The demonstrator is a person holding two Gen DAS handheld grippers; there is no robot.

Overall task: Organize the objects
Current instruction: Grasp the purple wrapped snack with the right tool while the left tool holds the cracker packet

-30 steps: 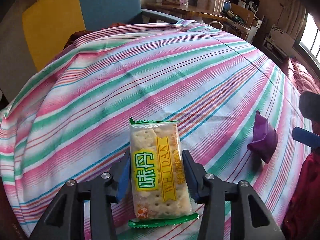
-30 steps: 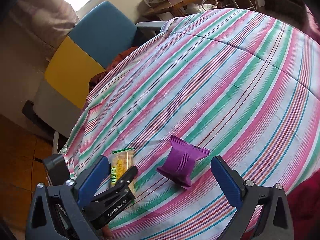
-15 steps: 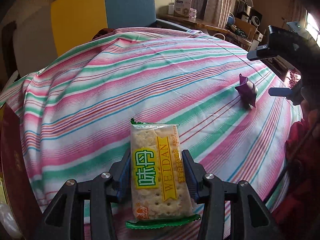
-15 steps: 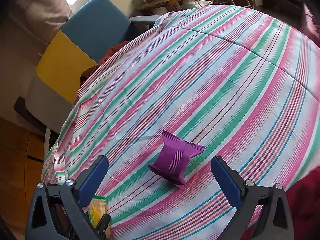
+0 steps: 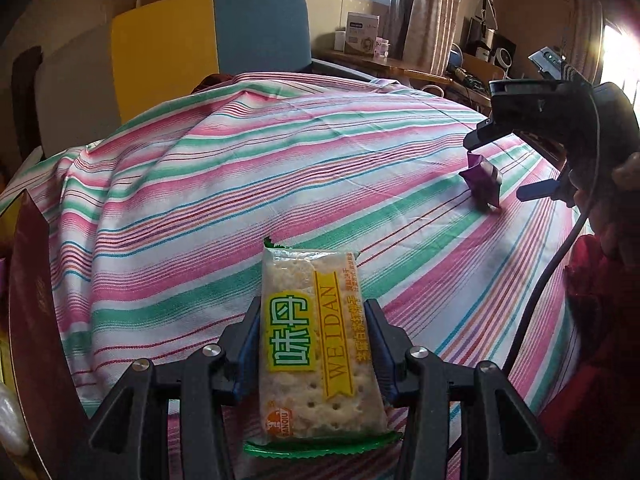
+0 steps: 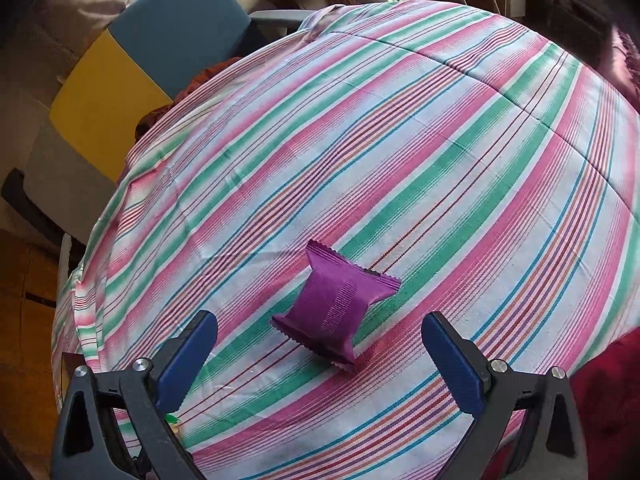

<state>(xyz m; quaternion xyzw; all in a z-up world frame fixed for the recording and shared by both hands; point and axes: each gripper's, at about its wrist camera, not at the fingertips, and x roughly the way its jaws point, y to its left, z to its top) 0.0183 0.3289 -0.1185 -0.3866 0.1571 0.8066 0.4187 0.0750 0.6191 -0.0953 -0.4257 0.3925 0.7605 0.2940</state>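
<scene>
My left gripper (image 5: 312, 316) is shut on a cracker packet (image 5: 316, 344) with a yellow-green label and holds it above the near edge of the striped tablecloth (image 5: 280, 168). A purple snack packet (image 6: 334, 316) lies on the cloth, just ahead of and between the blue pads of my right gripper (image 6: 320, 336), which is open and empty. In the left wrist view the purple packet (image 5: 482, 178) is at the far right, with the right gripper (image 5: 508, 164) around it.
A dark red box (image 5: 32, 320) stands at the left edge of the left wrist view. A yellow and blue chair (image 5: 208, 48) stands behind the table. A wooden desk (image 5: 392, 66) with a box and clutter is at the back.
My left gripper has drawn back and left with the cracker packet, away from the purple packet. My right gripper has moved closer over the purple packet, still open.
</scene>
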